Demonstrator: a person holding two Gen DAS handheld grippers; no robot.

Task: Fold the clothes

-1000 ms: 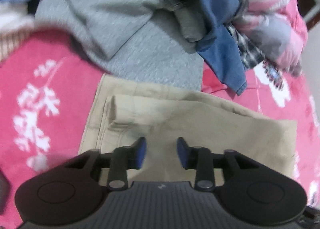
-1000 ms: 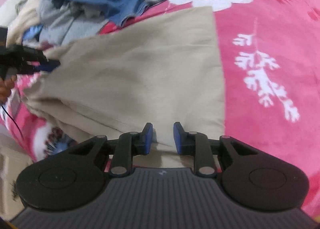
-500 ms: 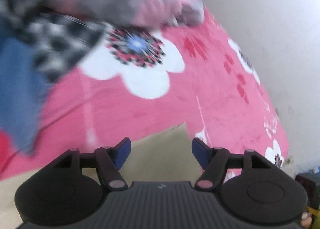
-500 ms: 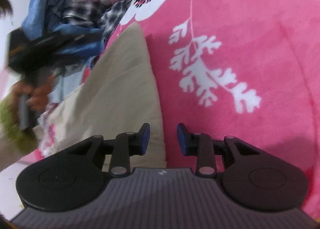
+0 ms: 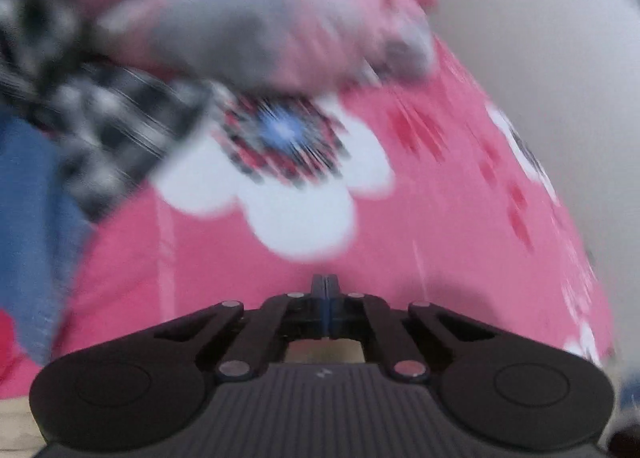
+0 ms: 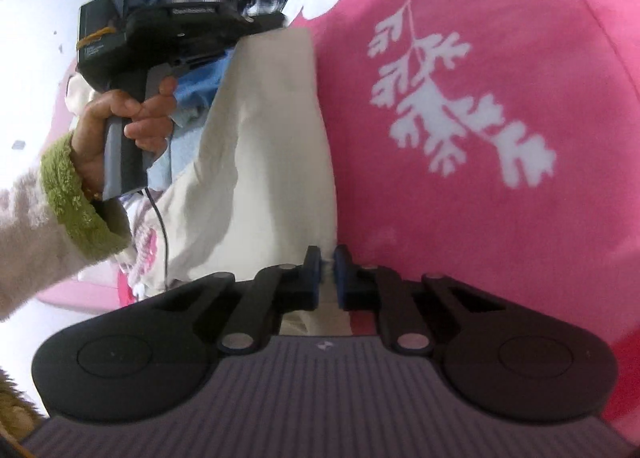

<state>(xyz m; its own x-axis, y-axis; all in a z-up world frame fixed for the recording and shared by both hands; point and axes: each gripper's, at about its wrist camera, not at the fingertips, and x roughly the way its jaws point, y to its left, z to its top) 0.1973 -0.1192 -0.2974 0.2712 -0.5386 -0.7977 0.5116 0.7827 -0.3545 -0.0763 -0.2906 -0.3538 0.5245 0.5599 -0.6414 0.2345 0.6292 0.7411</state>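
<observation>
A beige garment lies on a pink flowered blanket. My right gripper is shut on its near corner, and cloth shows between the blue pads. The garment's right edge runs straight up to the far corner, where my left gripper meets it, held by a person's hand. In the left wrist view, which is blurred, my left gripper has its pads pressed together. A strip of the beige garment shows under its fingers.
A pile of loose clothes lies beyond the left gripper, with a checked piece and blue denim. A pale wall bounds the blanket on the right. A green-cuffed sleeve is at the left.
My left gripper swung from the garment's folded end to its far corner by the white flower, widened, then closed. My right gripper shifted to the garment's right edge and closed on the corner.
</observation>
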